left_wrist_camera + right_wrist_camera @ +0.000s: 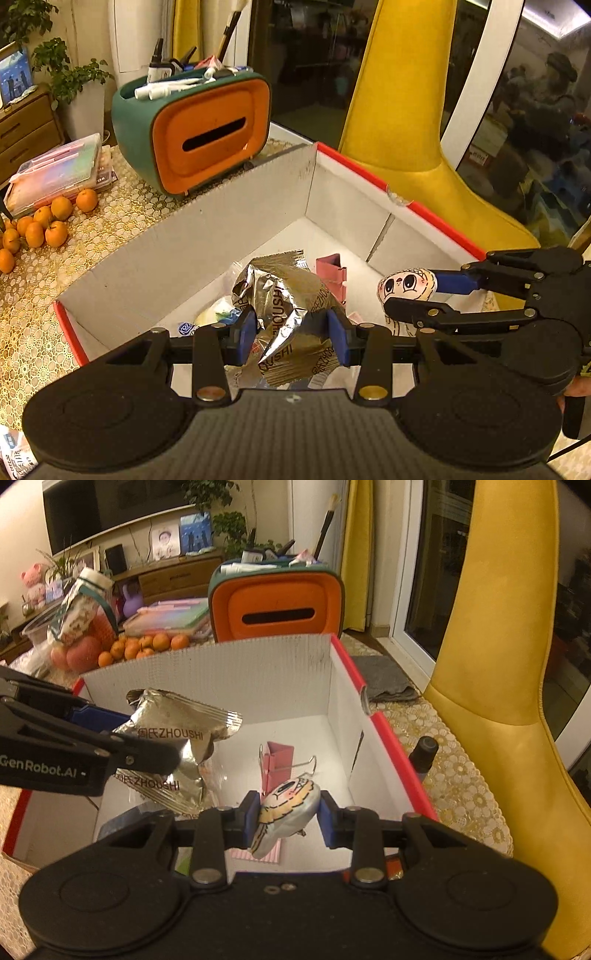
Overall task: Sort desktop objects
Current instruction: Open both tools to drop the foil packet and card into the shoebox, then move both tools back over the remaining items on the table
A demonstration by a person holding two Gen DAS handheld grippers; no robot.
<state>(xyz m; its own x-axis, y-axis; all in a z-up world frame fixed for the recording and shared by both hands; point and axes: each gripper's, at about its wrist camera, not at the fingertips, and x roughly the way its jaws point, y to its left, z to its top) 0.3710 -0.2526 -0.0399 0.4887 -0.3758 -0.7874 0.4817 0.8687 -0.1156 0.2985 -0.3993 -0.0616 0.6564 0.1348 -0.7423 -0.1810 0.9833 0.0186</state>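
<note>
Both loads hang directly over the open white red-edged cardboard box: the left gripper clamps a crumpled silver foil snack packet, the right gripper a cartoon-faced soft charm

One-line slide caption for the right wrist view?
Right hand-held gripper holds a cartoon-face charm over the red-edged box; left hand-held gripper holds a foil packet.

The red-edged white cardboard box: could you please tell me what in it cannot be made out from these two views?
- Left wrist view: the items beneath the crumpled silver foil snack packet in the left gripper, hidden by it.
- Right wrist view: the box's near floor, cut off by the right gripper's body and its cartoon-face charm.
</note>
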